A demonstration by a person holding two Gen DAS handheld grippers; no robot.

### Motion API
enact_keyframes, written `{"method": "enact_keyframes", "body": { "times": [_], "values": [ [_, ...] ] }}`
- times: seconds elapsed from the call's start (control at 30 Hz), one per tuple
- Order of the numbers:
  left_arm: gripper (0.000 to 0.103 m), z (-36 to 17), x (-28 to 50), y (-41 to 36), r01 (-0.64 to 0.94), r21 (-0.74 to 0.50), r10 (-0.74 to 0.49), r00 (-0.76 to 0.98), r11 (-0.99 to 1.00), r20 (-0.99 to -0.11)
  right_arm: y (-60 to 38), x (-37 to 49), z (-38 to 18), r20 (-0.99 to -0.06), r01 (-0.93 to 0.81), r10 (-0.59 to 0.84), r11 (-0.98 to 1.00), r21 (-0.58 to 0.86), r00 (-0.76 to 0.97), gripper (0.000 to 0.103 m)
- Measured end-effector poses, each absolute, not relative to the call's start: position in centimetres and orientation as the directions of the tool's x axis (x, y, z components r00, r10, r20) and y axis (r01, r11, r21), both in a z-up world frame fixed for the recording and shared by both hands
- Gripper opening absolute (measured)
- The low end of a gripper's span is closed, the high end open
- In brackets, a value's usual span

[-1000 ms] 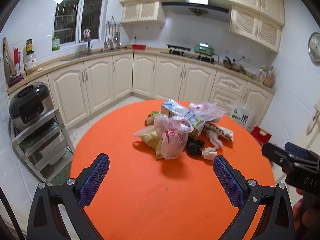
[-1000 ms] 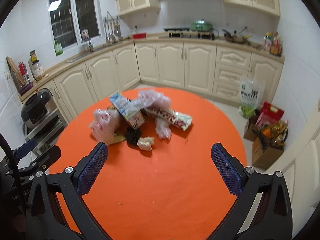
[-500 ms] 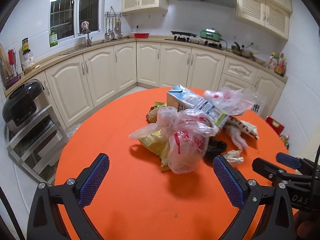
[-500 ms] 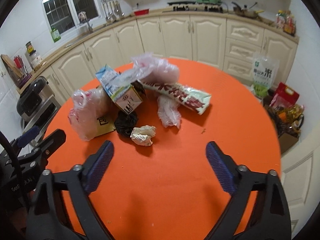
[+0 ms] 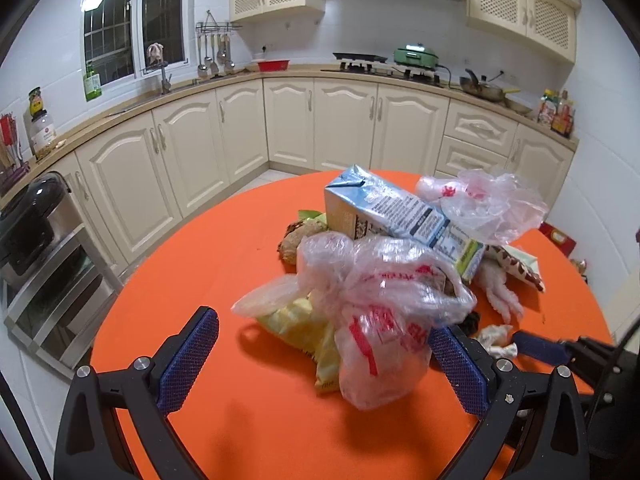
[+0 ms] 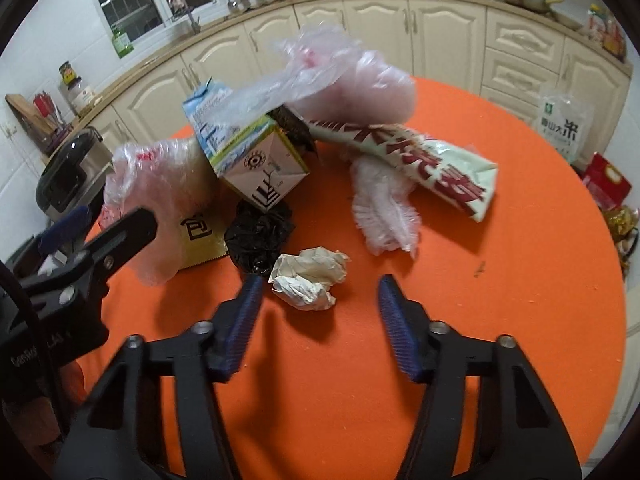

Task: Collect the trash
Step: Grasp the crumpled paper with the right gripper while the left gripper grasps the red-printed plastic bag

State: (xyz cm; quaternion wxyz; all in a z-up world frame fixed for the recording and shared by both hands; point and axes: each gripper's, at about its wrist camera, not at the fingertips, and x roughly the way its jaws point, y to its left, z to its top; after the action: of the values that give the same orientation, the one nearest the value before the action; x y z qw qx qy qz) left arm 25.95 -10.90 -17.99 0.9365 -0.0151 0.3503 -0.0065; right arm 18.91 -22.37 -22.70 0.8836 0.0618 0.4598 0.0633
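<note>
I am holding the right gripper (image 6: 320, 300) over the orange table (image 6: 520, 280), its jaws just narrowing but pressing on nothing; the crumpled paper wad (image 6: 308, 278) is lying just ahead of the fingertips, beside the black bag (image 6: 260, 236). My left gripper (image 5: 324, 340) is standing wide apart, and the tied plastic bag (image 5: 380, 320) is sitting between its pads (image 5: 188, 356), possibly brushing the right one. The milk carton (image 5: 384, 212) is leaning on the heap behind.
</note>
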Motion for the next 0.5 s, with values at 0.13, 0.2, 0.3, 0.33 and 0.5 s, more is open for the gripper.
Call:
{"method": "enact_keyframes", "body": {
  "times": [0.13, 0.2, 0.3, 0.33, 0.5],
  "values": [
    [0.063, -18.7, 27.4, -10.1, 0.034, -0.108, -0.098, 0.738, 0.994, -0.668, -21.9, 18.7, -22.7, -0.804, -0.071, 0.169, 0.985, 0.157, 0.571, 0.033],
    [0.047, -18.9, 27.8, -9.8, 0.036, -0.128, -0.113, 0.732, 0.991, -0.672, -22.1, 18.4, -22.6, -0.799, -0.069, 0.176, 0.984, 0.167, 0.575, 0.032],
    [0.031, -19.0, 28.0, -9.5, 0.040, -0.133, -0.119, 0.740, 0.990, -0.662, -22.3, 17.9, -22.4, -0.794, -0.072, 0.188, 0.981, 0.180, 0.578, 0.031],
    [0.029, -18.9, 27.8, -9.1, 0.040, -0.145, -0.126, 0.742, 0.989, -0.658, -22.6, 17.6, -22.4, -0.793, -0.072, 0.197, 0.979, 0.191, 0.577, 0.031],
    [0.023, -18.9, 26.7, -7.7, 0.038, -0.190, -0.153, 0.752, 0.981, -0.641, -24.0, 16.3, -22.1, -0.785, -0.050, 0.209, 0.974, 0.222, 0.584, 0.031]
  ]
}}
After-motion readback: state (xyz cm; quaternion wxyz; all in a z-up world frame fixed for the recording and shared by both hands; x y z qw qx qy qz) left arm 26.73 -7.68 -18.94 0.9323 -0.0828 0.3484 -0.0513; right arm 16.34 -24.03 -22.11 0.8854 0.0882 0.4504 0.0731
